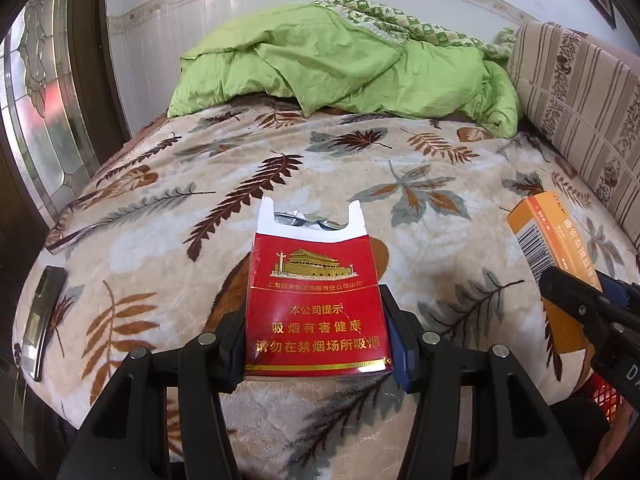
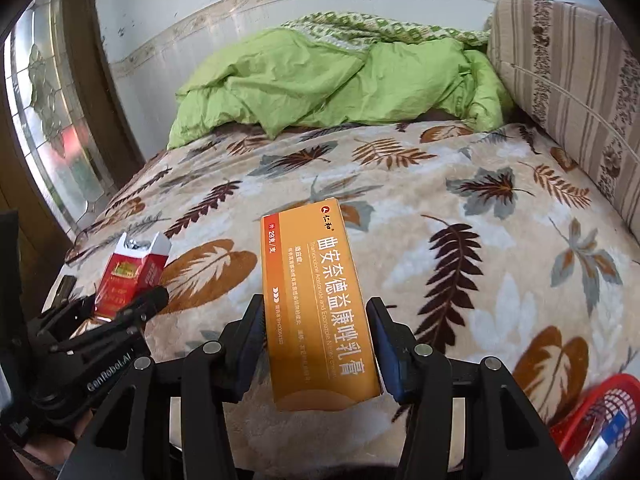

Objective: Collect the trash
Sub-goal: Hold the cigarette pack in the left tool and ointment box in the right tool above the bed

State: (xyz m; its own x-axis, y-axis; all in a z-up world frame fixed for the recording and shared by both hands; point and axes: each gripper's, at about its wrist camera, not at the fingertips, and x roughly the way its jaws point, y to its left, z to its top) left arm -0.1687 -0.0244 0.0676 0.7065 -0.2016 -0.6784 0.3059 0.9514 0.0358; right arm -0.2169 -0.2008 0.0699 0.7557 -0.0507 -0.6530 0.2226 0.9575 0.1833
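A red cigarette pack (image 1: 318,300) is being held between the pads of the left gripper (image 1: 316,340), whose jaws are standing about half open and pressing on the pack's two sides; its torn white top, with foil showing inside, is pointing away from the camera. The pack is being kept above a leaf-patterned blanket (image 1: 400,184) spread over a bed.

An orange medicine box (image 2: 316,312) is being gripped in the same way by the right gripper (image 2: 320,348) — jaws partly open, pads set against the box's long edges, the box lying lengthwise along the fingers. In the left wrist view this box is being seen at the right edge, just beside the pack.

A crumpled green quilt (image 1: 340,68) is lying at the far end of the bed, and a striped cushion (image 2: 568,80) is leaning along the right side. A red mesh basket (image 2: 604,408) is showing at the lower right — partly cut off by the frame.
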